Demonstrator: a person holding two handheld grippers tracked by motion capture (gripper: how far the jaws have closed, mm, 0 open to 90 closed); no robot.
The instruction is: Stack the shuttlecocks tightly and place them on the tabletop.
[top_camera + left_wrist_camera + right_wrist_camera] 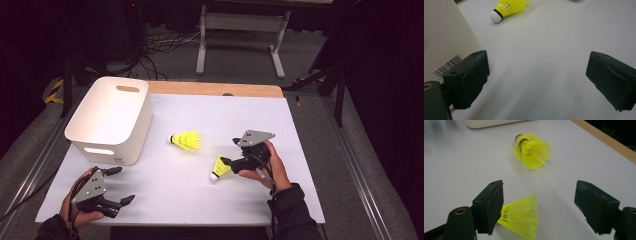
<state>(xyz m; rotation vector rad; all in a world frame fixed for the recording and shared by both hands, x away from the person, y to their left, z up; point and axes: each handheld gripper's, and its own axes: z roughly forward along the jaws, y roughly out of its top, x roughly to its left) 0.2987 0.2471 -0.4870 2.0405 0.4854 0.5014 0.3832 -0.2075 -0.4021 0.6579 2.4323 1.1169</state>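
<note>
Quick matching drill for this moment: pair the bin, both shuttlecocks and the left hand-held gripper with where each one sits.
Things:
1. white bin
2. far shuttlecock
3. near shuttlecock
4. left hand-held gripper

Places or states:
A. lying between the open jaws of the right hand-held gripper
B. lying alone mid-table, right of the bin
C. open and empty near the table's front left corner
D. standing at the table's far left

Pairs: 1-D, 2-B, 3-A, 4-C
</note>
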